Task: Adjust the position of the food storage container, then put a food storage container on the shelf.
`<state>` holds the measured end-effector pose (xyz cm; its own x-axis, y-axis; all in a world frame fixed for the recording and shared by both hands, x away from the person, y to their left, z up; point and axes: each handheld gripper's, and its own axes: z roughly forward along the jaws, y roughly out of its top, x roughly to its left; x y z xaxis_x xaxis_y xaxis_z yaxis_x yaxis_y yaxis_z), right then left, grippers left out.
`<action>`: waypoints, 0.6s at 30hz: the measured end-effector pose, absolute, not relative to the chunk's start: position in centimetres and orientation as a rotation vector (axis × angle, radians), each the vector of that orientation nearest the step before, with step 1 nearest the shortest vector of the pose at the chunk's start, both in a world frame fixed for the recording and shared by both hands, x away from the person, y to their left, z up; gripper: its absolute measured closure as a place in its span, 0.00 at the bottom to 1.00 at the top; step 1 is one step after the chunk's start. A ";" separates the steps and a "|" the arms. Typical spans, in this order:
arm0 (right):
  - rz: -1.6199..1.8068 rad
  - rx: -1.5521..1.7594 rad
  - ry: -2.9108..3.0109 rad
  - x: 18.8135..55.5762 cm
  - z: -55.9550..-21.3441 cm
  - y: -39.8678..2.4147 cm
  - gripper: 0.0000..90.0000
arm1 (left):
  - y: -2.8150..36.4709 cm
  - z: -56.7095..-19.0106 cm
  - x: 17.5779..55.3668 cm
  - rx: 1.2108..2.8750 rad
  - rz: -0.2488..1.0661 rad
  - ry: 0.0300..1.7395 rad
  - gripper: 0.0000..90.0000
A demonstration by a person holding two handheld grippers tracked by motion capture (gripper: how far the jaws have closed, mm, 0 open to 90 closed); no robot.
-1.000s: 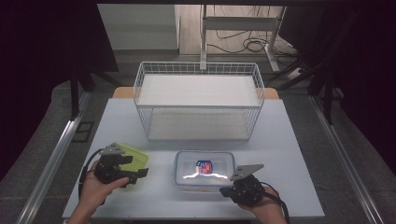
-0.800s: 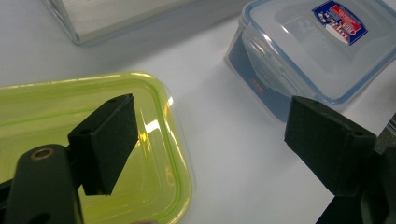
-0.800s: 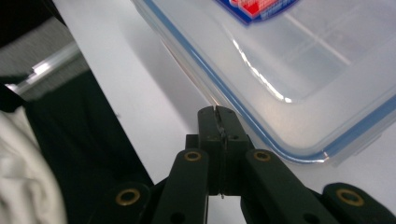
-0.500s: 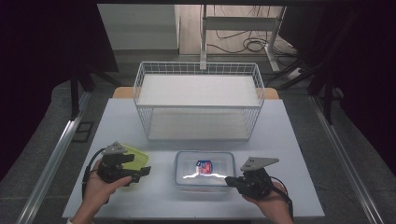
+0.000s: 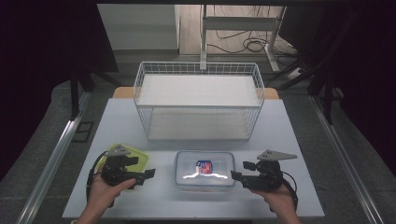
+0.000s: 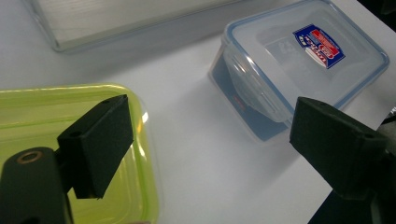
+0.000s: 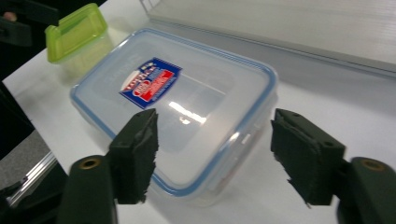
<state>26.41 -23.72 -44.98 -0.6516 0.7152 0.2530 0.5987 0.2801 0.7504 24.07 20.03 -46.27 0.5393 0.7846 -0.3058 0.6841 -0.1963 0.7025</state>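
- The clear lidded container [image 5: 204, 168] sits at lower centre of the high view, on the white table [image 5: 299, 140], with its blue-rimmed lid on.
- The right gripper [image 5: 243, 171] is just right of it; its jaws have just been opening and stand spread, pinching nothing.
- The left gripper [image 5: 145, 173] hovers by the green lid [image 5: 136, 156] at lower left, jaws spread and empty.
- Judged: a release step at the container's right end; next likely calls for lifting it into the wire basket [image 5: 198, 100] above.
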 end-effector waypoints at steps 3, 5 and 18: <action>1.313 1.260 2.382 26.5 -44.9 -24.0 0.31 | 19.9 -46.3 24.1 1.934 0.141 1.191 0.15; 1.315 1.272 2.367 26.6 -44.9 -24.2 0.29 | 19.8 -46.4 24.1 1.933 0.134 1.190 0.14; 1.326 1.348 2.368 27.2 -45.4 -24.4 0.21 | 17.5 -46.3 24.1 1.901 0.093 1.207 0.09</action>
<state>27.22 -24.37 -45.37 -0.5994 0.7417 0.3011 0.6444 0.2239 0.7312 24.07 17.50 -46.30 0.5296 0.7687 -0.3586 0.7044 -0.1630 0.6908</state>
